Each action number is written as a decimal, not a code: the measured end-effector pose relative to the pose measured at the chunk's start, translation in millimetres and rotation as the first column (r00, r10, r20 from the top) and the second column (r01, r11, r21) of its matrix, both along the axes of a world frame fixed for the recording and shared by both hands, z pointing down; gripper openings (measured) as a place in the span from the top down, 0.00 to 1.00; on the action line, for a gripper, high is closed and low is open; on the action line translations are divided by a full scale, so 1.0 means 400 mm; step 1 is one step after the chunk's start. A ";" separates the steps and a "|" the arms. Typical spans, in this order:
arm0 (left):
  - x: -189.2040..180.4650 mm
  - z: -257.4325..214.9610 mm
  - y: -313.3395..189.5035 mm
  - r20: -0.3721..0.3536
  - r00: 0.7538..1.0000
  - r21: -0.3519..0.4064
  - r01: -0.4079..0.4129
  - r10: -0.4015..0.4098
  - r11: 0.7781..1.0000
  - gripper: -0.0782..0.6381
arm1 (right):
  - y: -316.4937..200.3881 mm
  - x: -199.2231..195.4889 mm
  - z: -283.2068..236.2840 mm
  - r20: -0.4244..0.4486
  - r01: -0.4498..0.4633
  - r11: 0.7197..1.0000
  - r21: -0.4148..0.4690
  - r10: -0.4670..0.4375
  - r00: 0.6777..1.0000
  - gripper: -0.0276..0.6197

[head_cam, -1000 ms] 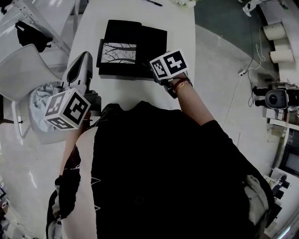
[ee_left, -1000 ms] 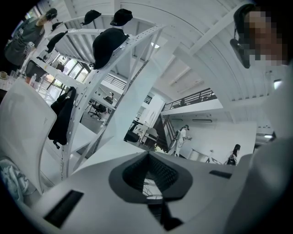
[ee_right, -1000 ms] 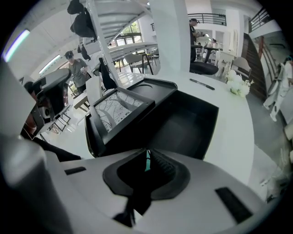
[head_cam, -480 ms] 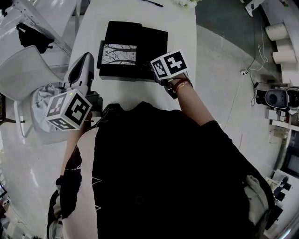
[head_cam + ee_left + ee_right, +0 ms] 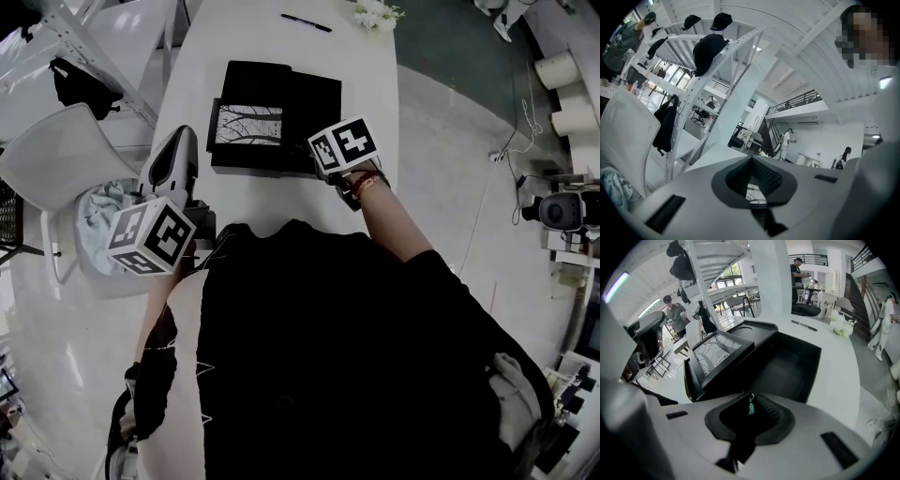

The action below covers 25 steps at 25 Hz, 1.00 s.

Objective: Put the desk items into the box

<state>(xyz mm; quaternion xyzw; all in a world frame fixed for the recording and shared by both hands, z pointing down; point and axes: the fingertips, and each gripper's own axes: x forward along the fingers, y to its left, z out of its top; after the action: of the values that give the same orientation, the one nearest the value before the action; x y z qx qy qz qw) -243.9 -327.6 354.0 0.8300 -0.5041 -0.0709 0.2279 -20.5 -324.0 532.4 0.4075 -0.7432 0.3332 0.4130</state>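
Observation:
A black box (image 5: 314, 98) lies open on the white table (image 5: 375, 75), in two halves side by side. Its left half holds a panel with a branch pattern (image 5: 248, 124) (image 5: 715, 352); the right half (image 5: 787, 366) is empty. My right gripper (image 5: 751, 399), under its marker cube (image 5: 344, 145), points steeply down at the box's near edge. Its pads stand almost together, with something dark and a teal sliver between them. Whether they press on anything is unclear. My left gripper (image 5: 181, 134) (image 5: 751, 161) hovers off the table's left edge, shut and empty.
A black pen (image 5: 305, 22) and white flowers (image 5: 377, 13) lie at the table's far end. A white chair (image 5: 52, 164) with a cloth (image 5: 98, 211) on it stands left of the table. A rack with hats and bags (image 5: 710, 49) rises beyond the chair.
The head view has tipped, so the pen and flowers now show at the top. Neither gripper has shifted relative to the box.

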 end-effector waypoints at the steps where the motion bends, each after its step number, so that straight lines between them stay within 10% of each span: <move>1: -0.001 -0.001 0.003 0.001 1.000 0.002 0.002 -0.002 1.000 0.88 | 0.000 0.001 0.001 0.001 -0.003 1.000 0.003 0.003 1.000 0.90; 25: -0.059 0.063 0.103 0.002 1.000 -0.060 0.020 -0.020 0.998 0.88 | 0.001 0.007 0.005 0.003 -0.037 0.999 0.026 0.037 0.999 0.88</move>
<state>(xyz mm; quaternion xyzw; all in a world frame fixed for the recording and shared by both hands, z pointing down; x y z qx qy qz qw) -267.4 -286.5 379.2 0.8177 -0.5146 -0.0575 0.2514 -17.7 -323.6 534.5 0.4261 -0.7404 0.3314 0.4004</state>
